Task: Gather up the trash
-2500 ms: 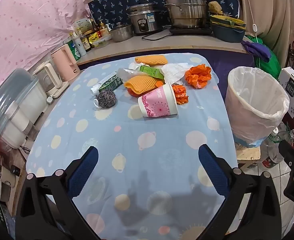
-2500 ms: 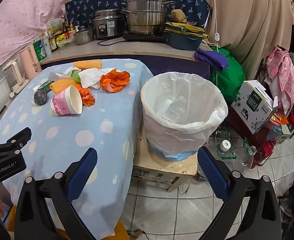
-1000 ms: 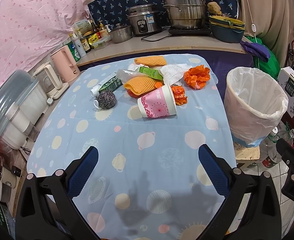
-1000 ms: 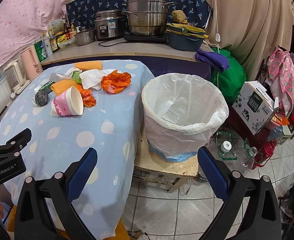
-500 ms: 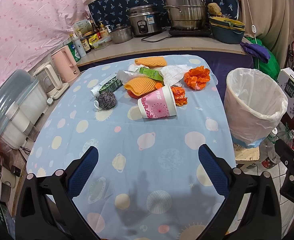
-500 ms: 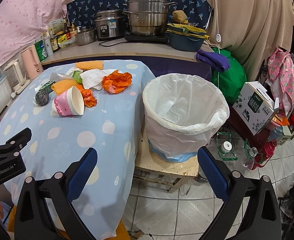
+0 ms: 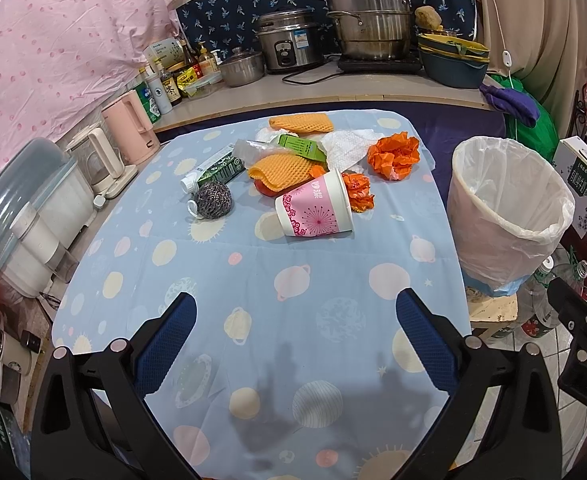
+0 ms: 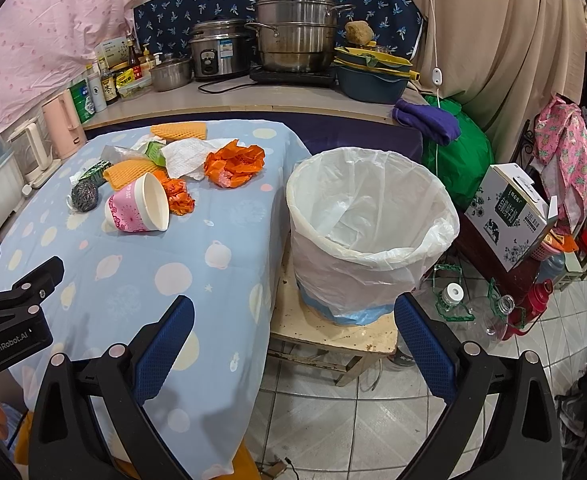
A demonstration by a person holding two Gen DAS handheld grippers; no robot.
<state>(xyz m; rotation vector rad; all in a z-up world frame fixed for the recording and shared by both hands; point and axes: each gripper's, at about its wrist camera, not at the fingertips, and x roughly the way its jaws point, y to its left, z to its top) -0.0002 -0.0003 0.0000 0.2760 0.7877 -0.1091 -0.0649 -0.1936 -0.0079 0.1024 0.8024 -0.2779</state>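
Presently both the left tongs (image 7: 293, 336) and the right tongs (image 8: 293, 336) stand spread wide with nothing between their blue-padded fingers, the left above the near part of the desk (image 7: 293, 280) with its pale blue planet-print cloth, the right over that desk's right edge. Litter lies clustered at the far end: a pink-and-white paper cup (image 7: 314, 210) on its side, a steel wool scouring ball (image 7: 212, 199), orange foam netting (image 7: 283, 168), crumpled orange plastic (image 7: 393, 155) and white paper towel (image 7: 347, 146). A white-lined round waste bin (image 8: 369, 232) stands on a low wooden stool (image 8: 333, 332) just beside the desk's right edge, apart from the litter.
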